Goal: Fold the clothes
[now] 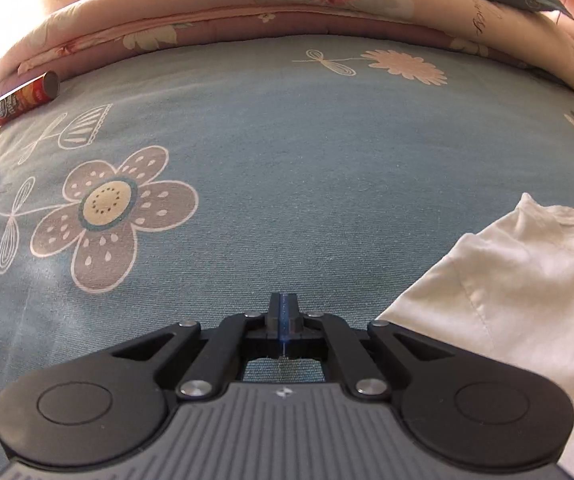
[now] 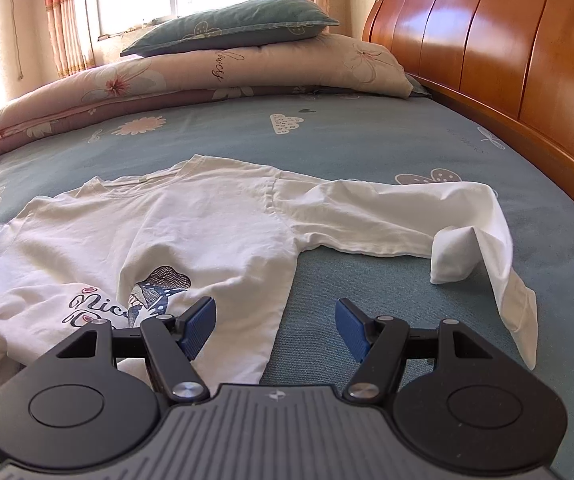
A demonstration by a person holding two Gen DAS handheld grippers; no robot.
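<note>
so shirt (image 2: 191, 224) lies under r jaws' left side.

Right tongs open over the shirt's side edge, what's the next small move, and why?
Probably lower the right tongs and close on the white shirt edge lying between them. They stand open and hold nothing; the long sleeve still sprawls unfolded across the bed sheet.

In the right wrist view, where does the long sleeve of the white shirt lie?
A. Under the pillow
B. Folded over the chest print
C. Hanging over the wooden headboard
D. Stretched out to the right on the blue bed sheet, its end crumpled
D: the sleeve of the white shirt runs rightward over the bed sheet, and its cuff end is bent and crumpled, clear of the chest print.
</note>
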